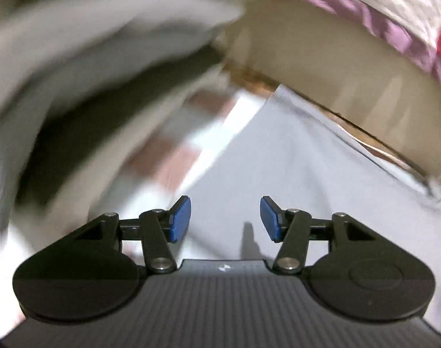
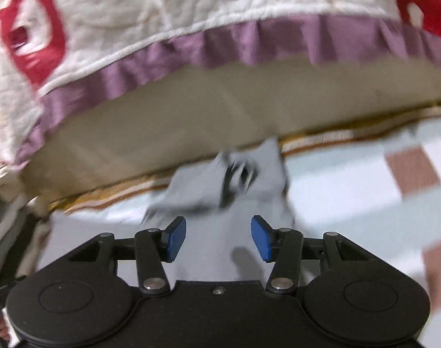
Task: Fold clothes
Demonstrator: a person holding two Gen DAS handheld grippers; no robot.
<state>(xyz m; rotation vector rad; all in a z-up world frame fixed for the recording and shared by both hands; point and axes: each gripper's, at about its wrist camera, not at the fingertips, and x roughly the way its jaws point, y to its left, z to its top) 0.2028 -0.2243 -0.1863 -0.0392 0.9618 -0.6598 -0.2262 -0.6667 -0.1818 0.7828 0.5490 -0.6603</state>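
Observation:
A pale grey garment [image 1: 293, 168] lies spread on a checked sheet, filling the middle and right of the left wrist view. My left gripper [image 1: 225, 217] hovers over it, open, its blue pads [image 1: 180, 217] apart with nothing between them. In the right wrist view the same garment [image 2: 209, 179] lies ahead, its far end bunched and blurred, with a dark patch in the folds. My right gripper [image 2: 219, 237] is open just above the cloth, and nothing sits between its blue pads [image 2: 261, 237].
A white quilt with red patches and a purple frill [image 2: 220, 43] hangs over a beige mattress side [image 2: 191, 110]. A blurred grey cloth [image 1: 84, 66] looms at the left. The checked white and brown sheet [image 2: 394, 179] extends to the right.

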